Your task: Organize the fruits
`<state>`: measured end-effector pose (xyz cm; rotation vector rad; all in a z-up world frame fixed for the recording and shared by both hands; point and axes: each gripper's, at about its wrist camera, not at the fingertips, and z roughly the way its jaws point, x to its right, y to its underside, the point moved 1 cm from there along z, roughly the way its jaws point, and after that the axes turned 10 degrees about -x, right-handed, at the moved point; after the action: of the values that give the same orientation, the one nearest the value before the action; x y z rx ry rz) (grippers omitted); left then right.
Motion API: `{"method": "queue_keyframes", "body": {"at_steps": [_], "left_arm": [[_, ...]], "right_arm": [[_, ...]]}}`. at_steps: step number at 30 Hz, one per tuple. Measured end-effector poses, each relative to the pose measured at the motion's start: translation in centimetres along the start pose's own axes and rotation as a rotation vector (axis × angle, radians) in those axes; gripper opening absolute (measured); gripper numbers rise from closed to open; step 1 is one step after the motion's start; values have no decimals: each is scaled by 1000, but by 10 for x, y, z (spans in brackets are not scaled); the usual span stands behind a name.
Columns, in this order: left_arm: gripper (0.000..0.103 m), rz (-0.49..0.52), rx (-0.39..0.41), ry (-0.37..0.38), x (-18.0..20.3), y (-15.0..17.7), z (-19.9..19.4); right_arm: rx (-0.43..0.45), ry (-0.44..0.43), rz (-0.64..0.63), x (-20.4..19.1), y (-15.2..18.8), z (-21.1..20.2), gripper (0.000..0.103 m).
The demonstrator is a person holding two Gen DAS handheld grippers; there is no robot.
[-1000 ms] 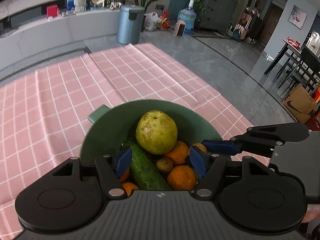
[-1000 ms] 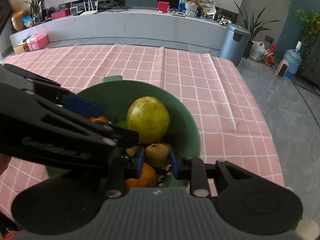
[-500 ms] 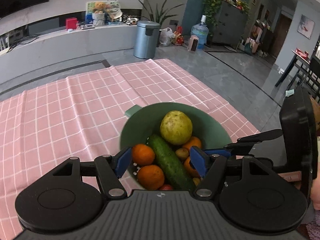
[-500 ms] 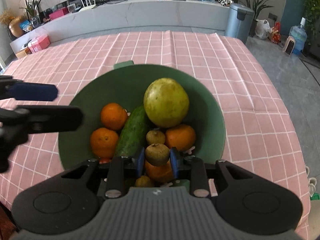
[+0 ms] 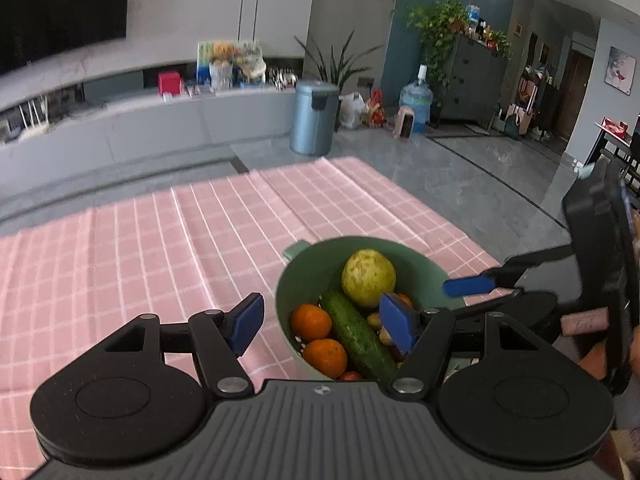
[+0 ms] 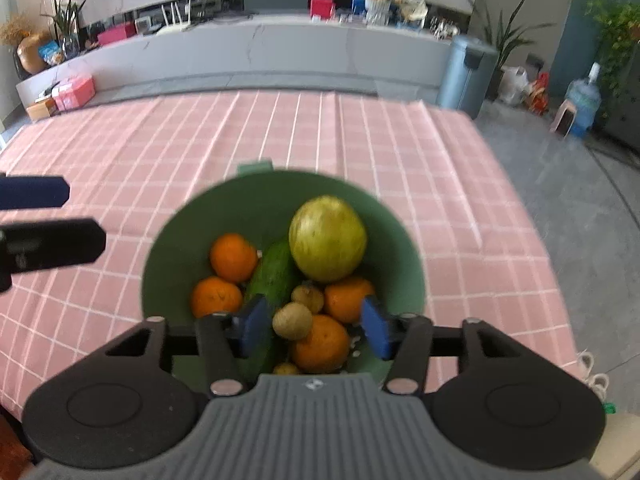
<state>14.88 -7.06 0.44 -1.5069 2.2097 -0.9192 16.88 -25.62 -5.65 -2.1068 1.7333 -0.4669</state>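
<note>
My right gripper hangs over the near rim of the green bowl, its jaws having just been opening; a small brown fruit, possibly a kiwi, sits between the blue pads without either one touching it, resting on an orange in the pile. That fruit lies at lower centre of the right wrist view, nearer the left pad than the right. Behind it, toward mid-frame, sit a second small brown fruit, a large yellow-green fruit, a cucumber whose long axis runs from lower left to upper right, and more oranges. My left gripper is wide open and holds nothing; in its own view the bowl sits under its right pad, off centre to the right, on the pink checked cloth covering the surface. I judge the right hand far the nearer to the brown fruit, so any regrasp there would fall to it.
</note>
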Motion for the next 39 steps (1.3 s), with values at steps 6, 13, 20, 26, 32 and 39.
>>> {"method": "queue_keyframes", "body": {"at_steps": [6,13,20,26,32,39], "left_arm": [[81,41,125,-87,15,13,-38],[85,49,199,-136,26,30,-69],[86,71,157,-153,29,53,-72],[88,1,177,-219,19,70,-69],[88,-26,205,-297,13,84,-60],[88,-84,194,-318,5,100,-46]], "right_arm": [[153,29,-11,-9,6,-58,74],[307,8,47,-20,37,-112,81],[394,-27,157,-31,65,-126,84],[454,2,184,-49,89,-118,85],[466,17,151,-69,113,-103,89],[445,30,90,-78,124,-81,92]]}}
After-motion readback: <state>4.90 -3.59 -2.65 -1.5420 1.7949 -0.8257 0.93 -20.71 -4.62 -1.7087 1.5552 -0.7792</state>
